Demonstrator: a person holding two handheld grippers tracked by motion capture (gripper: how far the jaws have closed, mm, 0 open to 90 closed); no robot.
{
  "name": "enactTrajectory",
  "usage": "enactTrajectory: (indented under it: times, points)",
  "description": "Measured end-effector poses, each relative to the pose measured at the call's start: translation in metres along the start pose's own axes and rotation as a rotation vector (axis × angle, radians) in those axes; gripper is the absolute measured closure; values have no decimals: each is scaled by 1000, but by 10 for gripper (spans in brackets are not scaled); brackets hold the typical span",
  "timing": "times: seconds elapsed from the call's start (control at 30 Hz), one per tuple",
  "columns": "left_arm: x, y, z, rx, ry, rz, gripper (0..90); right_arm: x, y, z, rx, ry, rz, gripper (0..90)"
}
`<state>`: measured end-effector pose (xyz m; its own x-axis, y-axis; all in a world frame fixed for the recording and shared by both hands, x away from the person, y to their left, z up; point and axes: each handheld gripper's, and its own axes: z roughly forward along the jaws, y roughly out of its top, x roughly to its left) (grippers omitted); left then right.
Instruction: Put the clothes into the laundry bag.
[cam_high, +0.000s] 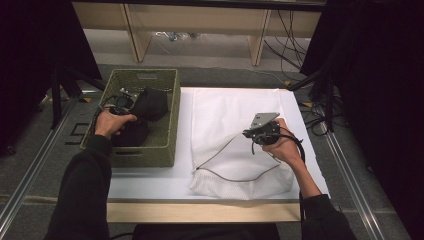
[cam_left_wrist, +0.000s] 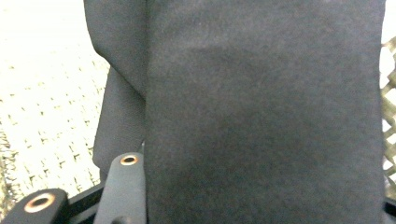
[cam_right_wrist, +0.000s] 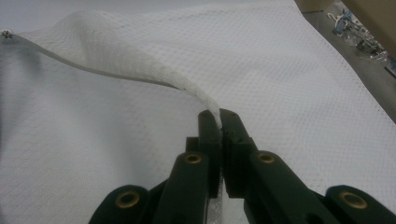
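A green woven basket (cam_high: 172, 120) at the table's left holds black garments. My left gripper (cam_high: 125, 100) is inside it, shut on a black garment (cam_high: 150, 103) that bulges above the basket. In the left gripper view that garment (cam_left_wrist: 261, 112) drapes over the jaws, and one finger (cam_left_wrist: 123, 186) shows beside it. A white mesh bag (cam_high: 235, 110) lies on the table's right half. My right gripper (cam_high: 252, 134) is shut on the bag's zipper edge (cam_right_wrist: 116, 65) and holds it raised, so the mouth gapes. In the right gripper view, the right gripper (cam_right_wrist: 219, 126) pinches the mesh (cam_right_wrist: 280, 70).
The white table top (cam_high: 150, 182) shows bare between basket and bag. The basket's weave (cam_left_wrist: 46, 116) lies behind the garment. Wooden shelf legs (cam_high: 257, 42) stand beyond the table, and cables (cam_high: 320, 117) trail at its right edge.
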<state>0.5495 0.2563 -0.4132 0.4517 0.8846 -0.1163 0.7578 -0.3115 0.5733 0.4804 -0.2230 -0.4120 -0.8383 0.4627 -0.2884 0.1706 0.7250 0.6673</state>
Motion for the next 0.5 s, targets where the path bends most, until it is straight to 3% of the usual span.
enactTrajectory:
  times: [0.1, 0.23, 0.37, 0.5]
  points:
    - [1, 4, -10, -24, 18, -16, 521, 0, 0, 0, 3, 0, -4, 888]
    - [2, 10, -25, -52, 2, -46, 519, 0, 0, 0, 2, -1, -4, 888]
    - [2, 14, -36, -69, 14, -48, 518, 0, 0, -1, 0, 1, 1, 889]
    - [-1, 18, -49, -101, -16, -55, 517, -1, 0, -1, 7, 10, -5, 889]
